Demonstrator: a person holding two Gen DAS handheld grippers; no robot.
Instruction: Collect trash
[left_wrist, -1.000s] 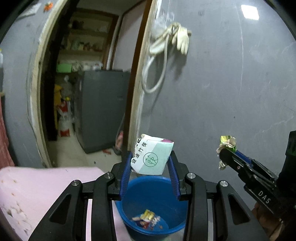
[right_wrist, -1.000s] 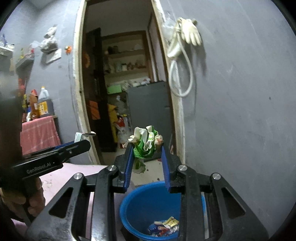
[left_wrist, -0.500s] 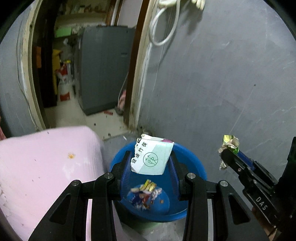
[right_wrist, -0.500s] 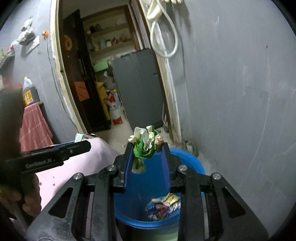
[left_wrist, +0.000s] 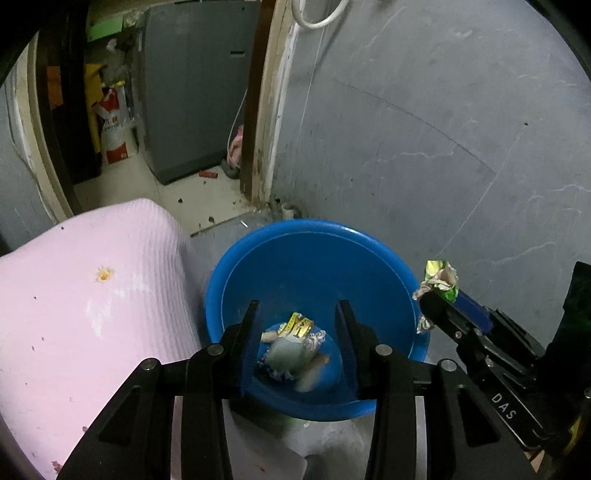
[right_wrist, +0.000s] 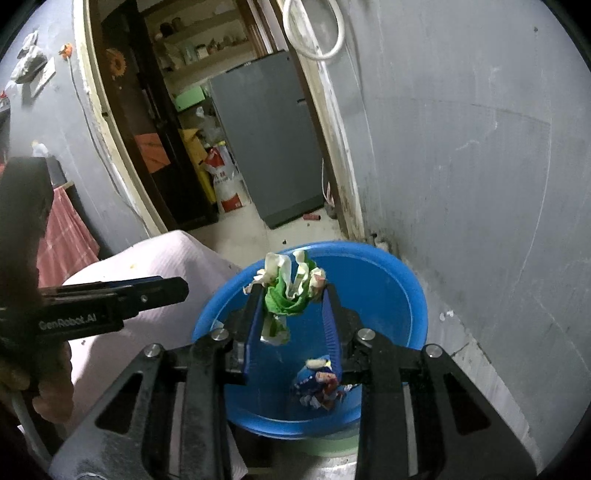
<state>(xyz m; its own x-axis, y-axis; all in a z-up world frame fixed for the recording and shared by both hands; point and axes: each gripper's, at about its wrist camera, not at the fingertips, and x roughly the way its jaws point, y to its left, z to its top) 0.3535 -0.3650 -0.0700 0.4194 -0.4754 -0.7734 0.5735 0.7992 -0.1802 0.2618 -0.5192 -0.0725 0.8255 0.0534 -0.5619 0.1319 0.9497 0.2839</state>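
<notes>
Over the blue basin (right_wrist: 388, 295), the right hand-held gripper (right_wrist: 293, 295) pinched a crumpled green wrapper (right_wrist: 290, 291), looking light and soft, held mid-wad, while the left hand-held gripper (left_wrist: 297, 314) was opening, empty.

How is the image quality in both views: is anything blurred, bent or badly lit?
Left wrist view: the pale packet in the blue basin is smeared by motion blur; the door frame bows from the fisheye. Right wrist view: the green wrapper is sharp; light is dim, corners black.
</notes>
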